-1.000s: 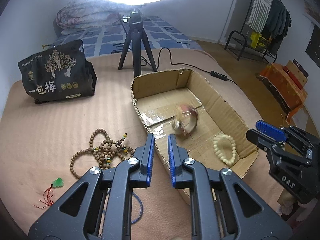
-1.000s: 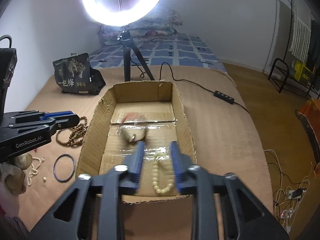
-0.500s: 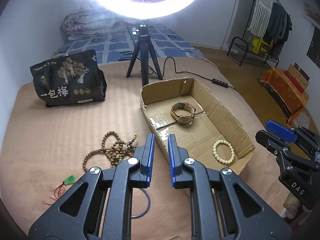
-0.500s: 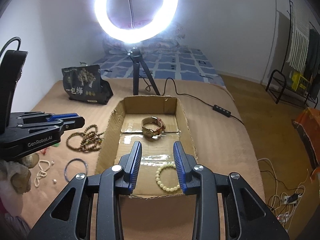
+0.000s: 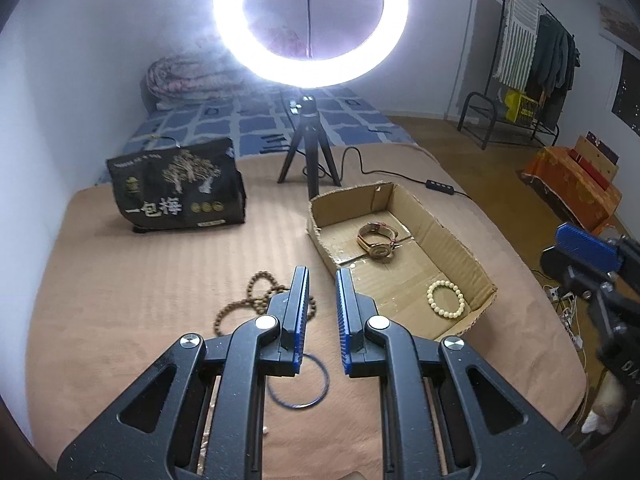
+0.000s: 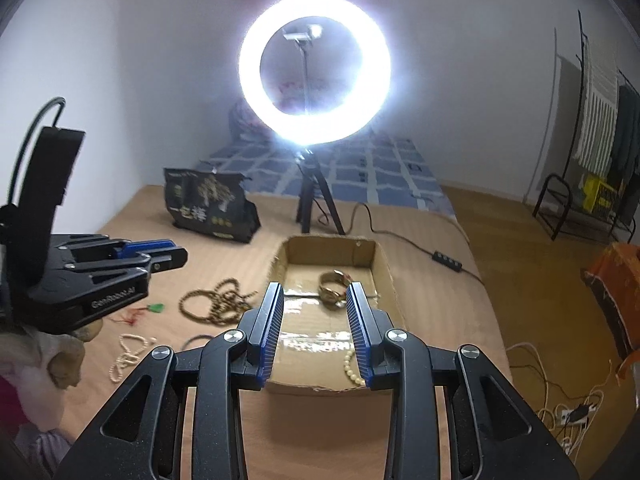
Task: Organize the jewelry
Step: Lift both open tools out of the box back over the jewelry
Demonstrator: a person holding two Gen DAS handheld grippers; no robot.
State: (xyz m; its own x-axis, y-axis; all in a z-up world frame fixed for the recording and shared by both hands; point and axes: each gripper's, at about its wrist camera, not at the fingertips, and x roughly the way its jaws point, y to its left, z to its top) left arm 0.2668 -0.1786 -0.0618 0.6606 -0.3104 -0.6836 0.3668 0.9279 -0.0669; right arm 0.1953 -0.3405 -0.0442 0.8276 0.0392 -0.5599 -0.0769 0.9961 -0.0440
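A shallow cardboard box (image 5: 440,224) (image 6: 332,244) lies on the tan bed cover. Inside it rest a gold watch with a brown strap (image 5: 378,238) (image 6: 332,288) and a cream bead bracelet (image 5: 445,298) (image 6: 352,368). Left of the box lie brown bead strands (image 5: 256,296) (image 6: 216,300), a thin blue bangle (image 5: 298,380), a green pendant on red cord (image 6: 156,308) and a pearl strand (image 6: 128,354). My left gripper (image 5: 322,272) hovers above the beads and bangle, jaws nearly together and empty. My right gripper (image 6: 315,286) hangs over the box's near end, open and empty.
A black printed bag (image 5: 176,188) stands at the back left. A lit ring light (image 5: 310,20) on a tripod (image 5: 308,156) stands behind the box, its cable (image 6: 400,236) trailing right. Cables and a plug strip (image 6: 576,412) lie on the floor to the right.
Both grippers have risen and drawn back from the box. The watch, blurred in motion a second ago, now lies still in the box.
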